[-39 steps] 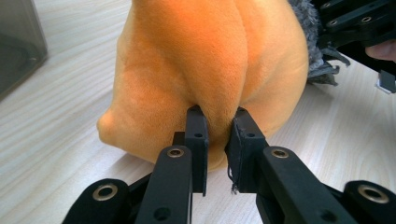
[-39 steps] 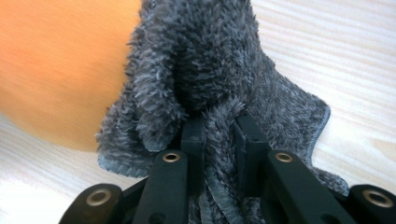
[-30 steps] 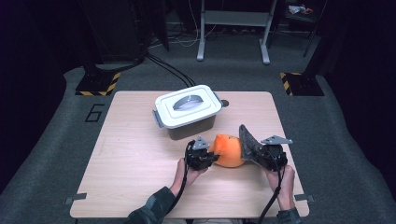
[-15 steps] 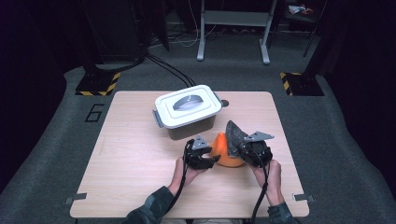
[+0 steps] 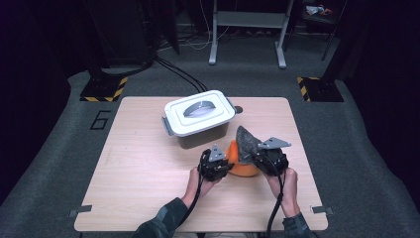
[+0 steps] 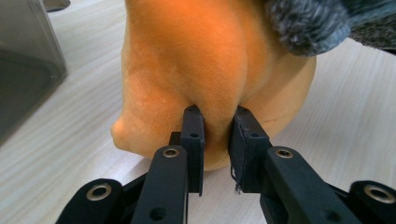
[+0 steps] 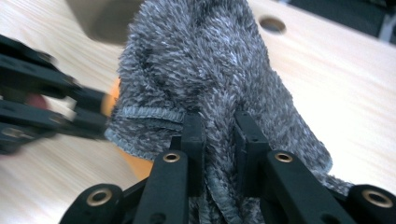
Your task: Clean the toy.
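The left tool (image 5: pixel 215 165) sits low on the bench (image 5: pixel 138 168), its jaws pinching a fold of the orange plush toy (image 6: pixel 205 70); in the left gripper view the soft fabric bulges out on both sides of the pads. The toy rests on the wood near the front edge, between the two hands, just in front of the lidded storage box (image 5: pixel 199 118) with its white lid and grey handle. To the right, the right tool (image 5: pixel 267 157) has its jaws pressed together on a grey fluffy cloth (image 7: pixel 205 70), lifted so that it stands up in a peak and drapes against the top of the toy. From where I stand this looks like the covering or wiping step: one hand steadies the toy while the other brings the cloth over it. The next move, I'd judge, calls for keeping the left pinch firm so the toy doesn't roll, and drawing the cloth across the orange surface without snagging it on the left tool close beside.
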`<state>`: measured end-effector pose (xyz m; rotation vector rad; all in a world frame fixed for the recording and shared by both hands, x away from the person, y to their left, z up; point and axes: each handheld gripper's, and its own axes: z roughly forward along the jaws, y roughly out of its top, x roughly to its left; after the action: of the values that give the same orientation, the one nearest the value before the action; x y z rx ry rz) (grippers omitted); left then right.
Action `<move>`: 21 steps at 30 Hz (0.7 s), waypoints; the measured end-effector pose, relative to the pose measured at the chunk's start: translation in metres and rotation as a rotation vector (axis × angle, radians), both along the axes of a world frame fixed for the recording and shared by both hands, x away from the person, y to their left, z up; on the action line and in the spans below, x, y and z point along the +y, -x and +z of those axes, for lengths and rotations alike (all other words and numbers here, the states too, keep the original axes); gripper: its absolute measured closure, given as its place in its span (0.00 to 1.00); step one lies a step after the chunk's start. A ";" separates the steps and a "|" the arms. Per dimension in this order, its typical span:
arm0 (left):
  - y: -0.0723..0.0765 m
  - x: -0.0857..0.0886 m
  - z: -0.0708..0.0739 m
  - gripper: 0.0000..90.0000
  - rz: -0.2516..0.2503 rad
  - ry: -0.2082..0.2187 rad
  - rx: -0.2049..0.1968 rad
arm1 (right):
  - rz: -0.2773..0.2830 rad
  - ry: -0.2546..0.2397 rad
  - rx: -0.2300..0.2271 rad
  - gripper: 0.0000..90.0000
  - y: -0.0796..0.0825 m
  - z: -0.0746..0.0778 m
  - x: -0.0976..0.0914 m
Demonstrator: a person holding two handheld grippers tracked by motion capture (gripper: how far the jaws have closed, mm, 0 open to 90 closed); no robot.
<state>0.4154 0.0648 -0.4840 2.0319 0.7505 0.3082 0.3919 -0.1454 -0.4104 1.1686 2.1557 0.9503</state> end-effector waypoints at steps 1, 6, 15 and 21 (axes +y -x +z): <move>0.001 -0.001 0.000 0.86 0.003 0.012 0.003 | 0.009 0.010 -0.009 0.85 0.001 0.002 0.005; 0.001 0.000 -0.001 0.86 0.002 0.012 0.014 | 0.025 0.081 0.000 0.85 -0.002 -0.002 0.026; 0.000 0.001 -0.004 0.87 0.010 0.018 0.026 | 0.002 0.023 0.041 0.86 -0.007 -0.011 0.010; 0.000 0.002 -0.004 0.87 0.006 0.024 0.037 | -0.039 -0.003 0.060 0.86 -0.008 -0.018 -0.009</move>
<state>0.4156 0.0669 -0.4878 2.0181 0.7795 0.2651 0.4003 -0.1543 -0.4287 1.2514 2.1707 0.9122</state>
